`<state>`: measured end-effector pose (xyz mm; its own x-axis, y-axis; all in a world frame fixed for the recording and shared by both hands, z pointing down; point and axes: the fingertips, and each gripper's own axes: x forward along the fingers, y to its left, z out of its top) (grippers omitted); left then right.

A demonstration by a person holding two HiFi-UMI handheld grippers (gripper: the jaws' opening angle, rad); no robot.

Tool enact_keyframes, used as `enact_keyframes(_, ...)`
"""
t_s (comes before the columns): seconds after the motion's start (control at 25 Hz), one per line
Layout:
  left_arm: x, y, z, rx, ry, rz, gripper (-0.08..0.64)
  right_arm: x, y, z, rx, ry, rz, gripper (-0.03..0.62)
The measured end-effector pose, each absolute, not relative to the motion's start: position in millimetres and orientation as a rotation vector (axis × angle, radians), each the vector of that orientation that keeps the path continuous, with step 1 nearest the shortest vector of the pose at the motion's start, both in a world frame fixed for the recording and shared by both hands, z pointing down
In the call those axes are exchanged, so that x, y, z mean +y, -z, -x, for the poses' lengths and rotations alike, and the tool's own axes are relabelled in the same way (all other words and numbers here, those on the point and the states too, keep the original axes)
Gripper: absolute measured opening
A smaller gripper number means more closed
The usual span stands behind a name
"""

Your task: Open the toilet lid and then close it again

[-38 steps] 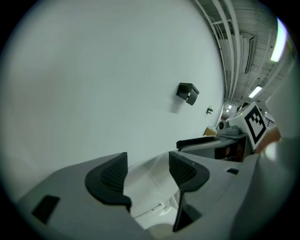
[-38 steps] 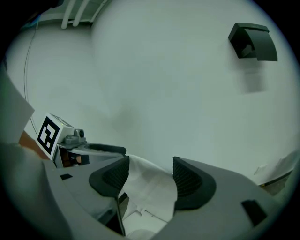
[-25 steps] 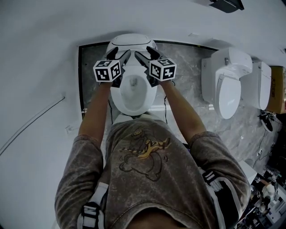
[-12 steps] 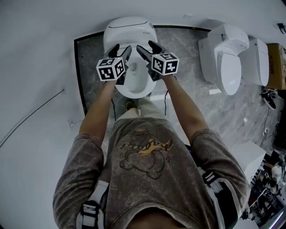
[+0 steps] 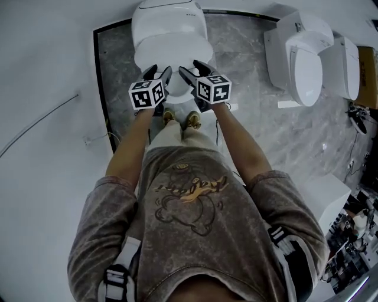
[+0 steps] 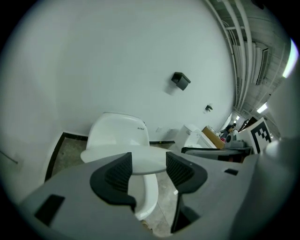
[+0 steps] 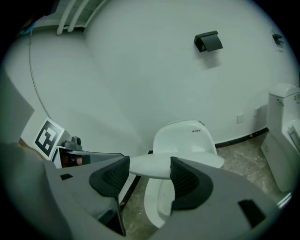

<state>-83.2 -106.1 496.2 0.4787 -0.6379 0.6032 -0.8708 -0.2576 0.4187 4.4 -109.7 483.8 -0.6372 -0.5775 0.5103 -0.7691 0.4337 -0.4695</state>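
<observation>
A white toilet (image 5: 168,17) stands against the wall ahead of me. Its lid (image 5: 169,50) is tilted forward and hangs roughly level above the bowl (image 6: 146,199). Both grippers are at the lid's front edge, side by side. My left gripper (image 5: 159,72) has its jaws closing, and the lid's edge (image 6: 140,160) runs across the gap and behind the fingertips without the pads pressing on it. For my right gripper (image 5: 192,69) the jaws stand apart, and the lid's edge (image 7: 152,166) crosses its gap the same way.
Two more white toilets (image 5: 304,59) stand to the right on the marble floor. A black box (image 7: 208,42) is mounted on the wall above. A thin cable (image 5: 41,130) trails over the pale floor at left. The person's shoes (image 5: 179,120) are just before the bowl.
The lid was upright against the tank with the bowl showing; it has swung down and forward. Both grippers came back toward the person and lower with it.
</observation>
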Motion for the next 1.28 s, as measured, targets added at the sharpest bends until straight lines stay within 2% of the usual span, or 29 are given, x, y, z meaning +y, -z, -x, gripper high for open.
enact_keyframes(0.16,-55,-540,78,-1.222,-0.490,-1.923,0.229,-58,-526,-7,-2.348,-1.052,-1.110,0.284)
enact_keyframes(0.88,40,-746,70,-1.101,-0.616,-1.735,0.230,31,-732,-8,-2.129,-1.191,-1.039,0.277)
enact_keyframes(1.2,45,-812,71,-1.094,-0.681,-1.737,0.229,35,-804,-9,-2.108,-1.144,-1.081,0.249)
enact_keyframes(1.28,43,-815,72,-1.117,-0.676,-1.765,0.213,31,-808,-13,-2.119,-1.130,-1.127,0.195)
